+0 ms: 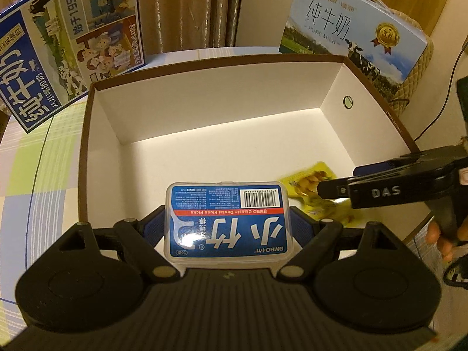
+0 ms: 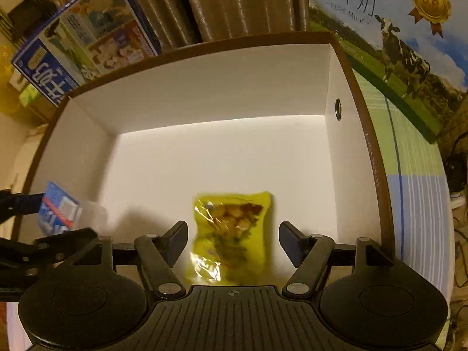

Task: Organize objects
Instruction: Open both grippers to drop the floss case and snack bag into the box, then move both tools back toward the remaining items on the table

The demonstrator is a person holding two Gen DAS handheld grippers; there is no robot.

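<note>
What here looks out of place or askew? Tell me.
Little stands out. The blue milk carton behind the open box leans at a tilt, while the pure milk carton stands straighter. The yellow snack packet looks blurred.

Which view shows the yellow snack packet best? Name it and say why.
The right wrist view: the yellow snack packet lies whole on the box floor, between the open right gripper fingers. The left wrist view shows it partly hidden behind that gripper.

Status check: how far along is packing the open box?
Done: the yellow snack packet lies inside the box, between the right gripper's open jaws. In hand: the left gripper holds the floss-pick case over the box. Left: release it inside.
</note>
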